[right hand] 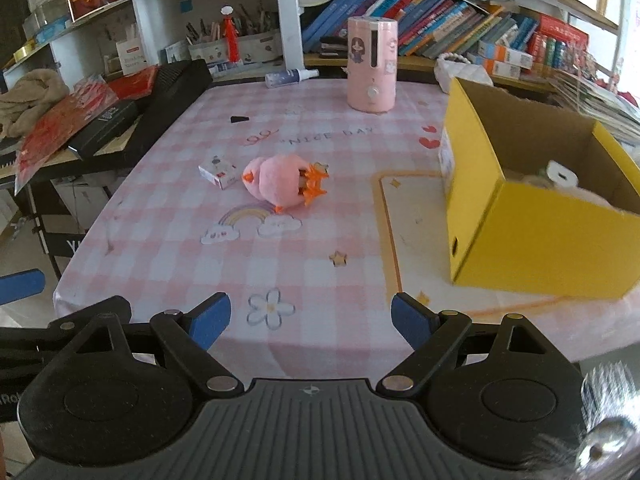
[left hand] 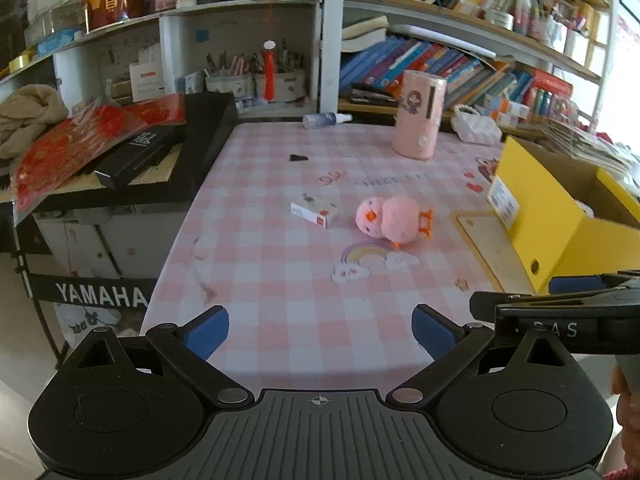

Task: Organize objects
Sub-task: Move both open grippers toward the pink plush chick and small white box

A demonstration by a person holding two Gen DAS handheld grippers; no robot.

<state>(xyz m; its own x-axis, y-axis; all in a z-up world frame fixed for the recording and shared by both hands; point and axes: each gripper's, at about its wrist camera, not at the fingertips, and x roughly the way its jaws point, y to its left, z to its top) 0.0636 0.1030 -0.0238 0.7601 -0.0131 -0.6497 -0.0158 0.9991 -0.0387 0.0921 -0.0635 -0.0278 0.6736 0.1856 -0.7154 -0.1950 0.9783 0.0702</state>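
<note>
Both grippers hang over the near edge of the pink-checked bench (right hand: 360,208), the left gripper (left hand: 320,330) and right gripper (right hand: 311,318) alike with fingers released and nothing between them. A pink plush chick (right hand: 282,184) lies on its side mid-bench, just right of a small white carton (right hand: 219,171), while the yellow box (right hand: 540,236) stands open at the right. The pickup should go best if the fingers straddle the chick's round body, not its orange feet.
</note>
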